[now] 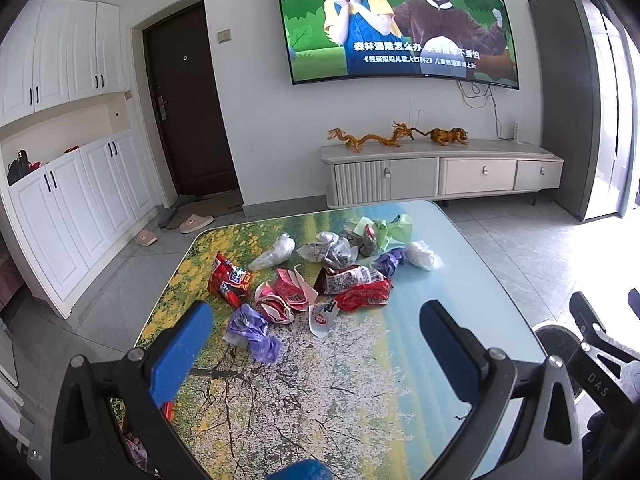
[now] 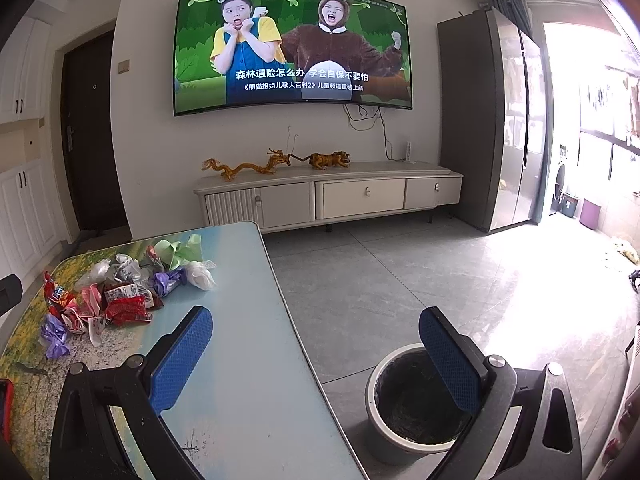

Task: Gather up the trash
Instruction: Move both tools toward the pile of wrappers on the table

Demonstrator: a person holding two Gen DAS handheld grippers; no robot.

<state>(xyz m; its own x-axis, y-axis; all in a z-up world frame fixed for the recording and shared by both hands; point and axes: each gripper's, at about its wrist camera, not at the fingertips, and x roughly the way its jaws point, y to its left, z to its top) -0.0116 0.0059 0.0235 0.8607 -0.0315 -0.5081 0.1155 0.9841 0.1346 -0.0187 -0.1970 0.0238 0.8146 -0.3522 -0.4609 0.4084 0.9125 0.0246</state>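
A heap of crumpled trash (image 1: 320, 276) lies on the far half of the landscape-print table (image 1: 360, 380): red snack wrappers (image 1: 228, 280), a purple bag (image 1: 252, 332), clear and white plastic, green paper (image 1: 394, 230). My left gripper (image 1: 316, 344) hovers open over the near table, short of the pile, nothing between its blue pads. In the right wrist view the trash heap (image 2: 116, 292) sits far left. My right gripper (image 2: 316, 350) stands open and empty, straddling the table's right edge. A white bin with a dark liner (image 2: 412, 404) stands on the floor below its right finger.
A wall TV (image 1: 400, 24) hangs above a low white cabinet (image 1: 440, 172) with dragon and tiger figures. White cupboards (image 1: 68, 184), a dark door and slippers are at left. A grey tall cabinet (image 2: 480, 128) stands right, with tiled floor between.
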